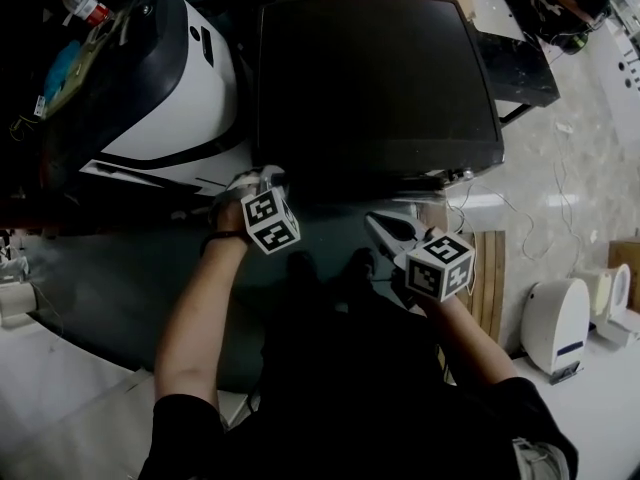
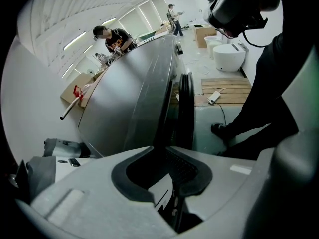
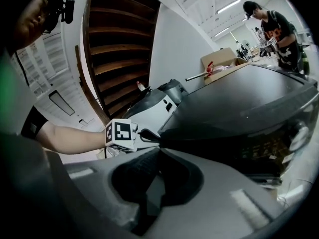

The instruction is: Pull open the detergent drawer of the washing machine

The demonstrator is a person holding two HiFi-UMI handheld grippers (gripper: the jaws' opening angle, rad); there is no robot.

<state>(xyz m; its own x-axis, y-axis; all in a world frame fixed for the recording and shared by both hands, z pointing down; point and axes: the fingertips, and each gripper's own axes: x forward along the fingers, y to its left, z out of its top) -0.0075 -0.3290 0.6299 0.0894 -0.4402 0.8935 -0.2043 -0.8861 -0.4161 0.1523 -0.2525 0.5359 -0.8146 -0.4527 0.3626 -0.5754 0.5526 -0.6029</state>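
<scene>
The left gripper (image 2: 168, 148) has its jaws drawn together, their tips against the upper front left corner of the dark grey, flat-topped washing machine (image 1: 370, 78). No view shows the detergent drawer there clearly enough to tell whether the jaws pinch it. The right gripper (image 3: 158, 149) has its jaws closed on nothing and hangs just off the machine's front right, while a rounded white appliance with black stripes (image 1: 170, 78) stands beside the machine's left side.

I'm seeing the washing machine (image 1: 370, 78) black all over. Left gripper (image 1: 266, 176) and right gripper (image 1: 380, 226) are pale grey, cubes patterned in black-and-white squares. The appliance (image 1: 170, 88) is white with black, the slatted board (image 1: 490, 278) tan.
</scene>
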